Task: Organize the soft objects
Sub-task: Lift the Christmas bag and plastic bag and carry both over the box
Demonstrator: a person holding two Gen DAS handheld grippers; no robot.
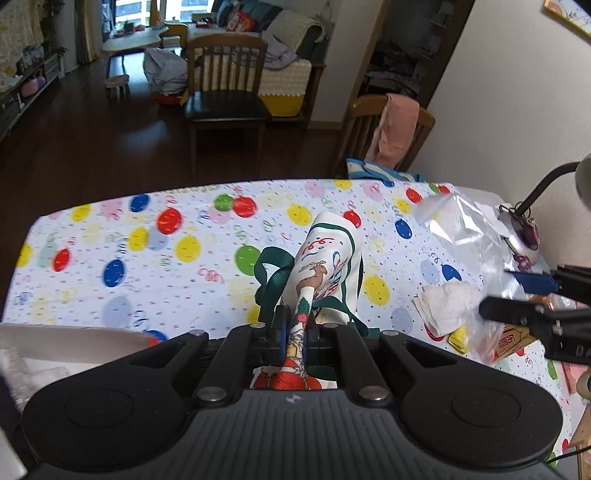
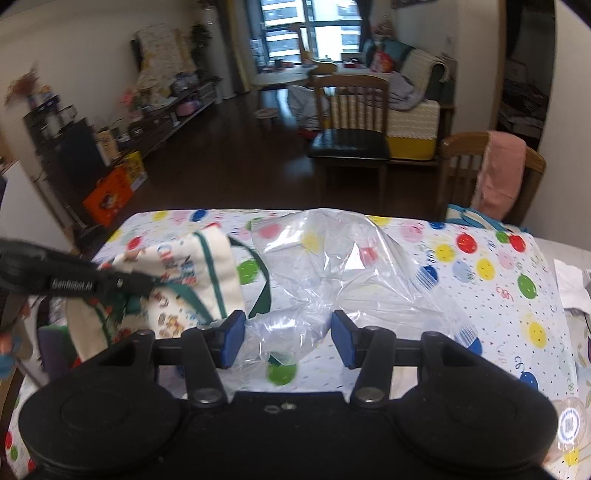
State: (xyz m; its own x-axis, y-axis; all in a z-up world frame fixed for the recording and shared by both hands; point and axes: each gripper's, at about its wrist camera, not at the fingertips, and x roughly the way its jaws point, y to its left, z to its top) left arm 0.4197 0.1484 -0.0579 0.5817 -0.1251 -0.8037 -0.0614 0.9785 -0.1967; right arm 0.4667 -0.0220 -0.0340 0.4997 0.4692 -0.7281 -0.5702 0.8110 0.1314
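Left wrist: gripper [image 1: 295, 325] hides bag [image 1: 325, 266].

A dark wooden floor [image 2: 229, 147] is seen beyond the table's balloon-print cloth [image 1: 155, 258]. 2 wooden chairs are placed near it: 1 with a black seat [image 1: 225, 107], 1 draped with a pink towel [image 1: 399, 127]. A sofa [image 2: 413, 110] is set farther back beside a daylit window [image 2: 314, 33]. Cream walls [image 1: 498, 110] are lit softly.
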